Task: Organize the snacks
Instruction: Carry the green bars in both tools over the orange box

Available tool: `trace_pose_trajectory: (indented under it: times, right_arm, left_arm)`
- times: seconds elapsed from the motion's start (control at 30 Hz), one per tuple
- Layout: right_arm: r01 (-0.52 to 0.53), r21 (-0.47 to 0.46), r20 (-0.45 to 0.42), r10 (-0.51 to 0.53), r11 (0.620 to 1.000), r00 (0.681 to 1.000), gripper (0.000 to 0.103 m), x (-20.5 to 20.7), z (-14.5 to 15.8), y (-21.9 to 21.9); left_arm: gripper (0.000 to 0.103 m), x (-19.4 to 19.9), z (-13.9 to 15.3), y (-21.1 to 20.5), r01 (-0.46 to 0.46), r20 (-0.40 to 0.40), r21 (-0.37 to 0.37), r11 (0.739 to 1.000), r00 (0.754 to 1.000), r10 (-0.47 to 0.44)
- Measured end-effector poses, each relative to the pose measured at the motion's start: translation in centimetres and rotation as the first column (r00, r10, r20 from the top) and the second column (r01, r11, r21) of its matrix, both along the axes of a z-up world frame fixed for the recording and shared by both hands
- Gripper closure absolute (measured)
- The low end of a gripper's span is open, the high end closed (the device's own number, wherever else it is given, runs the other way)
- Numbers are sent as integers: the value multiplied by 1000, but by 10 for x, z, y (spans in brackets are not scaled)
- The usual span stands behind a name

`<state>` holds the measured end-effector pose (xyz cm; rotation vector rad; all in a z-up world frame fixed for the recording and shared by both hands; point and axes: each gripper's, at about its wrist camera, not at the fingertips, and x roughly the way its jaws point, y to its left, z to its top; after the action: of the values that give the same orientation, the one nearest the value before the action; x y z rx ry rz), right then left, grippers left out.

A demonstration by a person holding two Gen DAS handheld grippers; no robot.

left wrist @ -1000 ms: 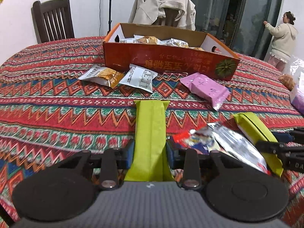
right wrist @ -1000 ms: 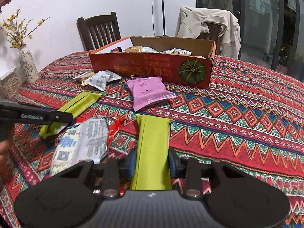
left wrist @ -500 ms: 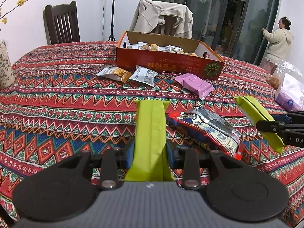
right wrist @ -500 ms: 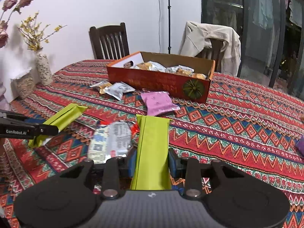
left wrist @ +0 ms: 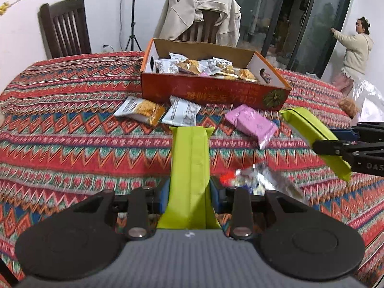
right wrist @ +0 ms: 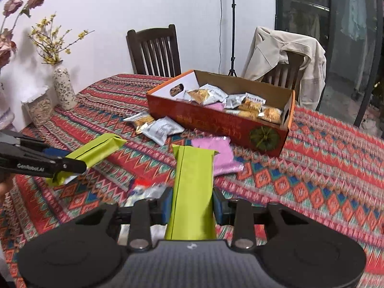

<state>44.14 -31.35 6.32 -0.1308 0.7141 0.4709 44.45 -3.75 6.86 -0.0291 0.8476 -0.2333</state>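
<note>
Right wrist view, right tool (right wrist: 192,204) clamping green packet (right wrist: 193,187), left tool (right wrist: 69,164), lettered "GenRobot.AI", gripping another green packet (right wrist: 96,150).

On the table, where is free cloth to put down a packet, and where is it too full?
Free: the tablecloth left of the yellow-and-white packet, and the cloth right of the orange box in the right wrist view. Crowded: the strip before the box, with the white packet and pink packet, and near the silver wrapper.
</note>
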Motion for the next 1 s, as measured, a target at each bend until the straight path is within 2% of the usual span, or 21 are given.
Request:
trace_pose_trajectory:
  times: [0.17,0.33,0.5,0.67,0.8,0.9,1.0]
  right_arm:
    - [-19,-15,-10,19,1000,1000,70,52,8,11]
    - [0,1,-39,0,1000,999,70,125,6,22]
    - [91,-20,-68,-92,996,993,70,204,2,21]
    - [186,-81,-150,-196,979,969,70,270,-17,11]
    - [215,-161,-186,-244,963,952,70,296,-38,11]
    - [214,-194,-227,-256,957,940,69,307,-51,12]
    - [211,-212,-238,-260,954,936,67,309,-57,13]
  left_arm:
    - [68,57,14,-2,10,-15,-3,1000,1000,-10]
    - [68,130,30,-5,-9,-20,-20,1000,1000,8]
    - [68,209,31,-11,-66,-34,2,998,997,66]
    - [68,272,15,-18,-101,-71,16,995,992,101]
    - [68,306,-6,-23,-121,-108,57,991,986,126]
    - [67,316,-18,-24,-103,-133,88,991,985,114]
    - [55,314,-22,-25,-84,-153,79,993,984,96]
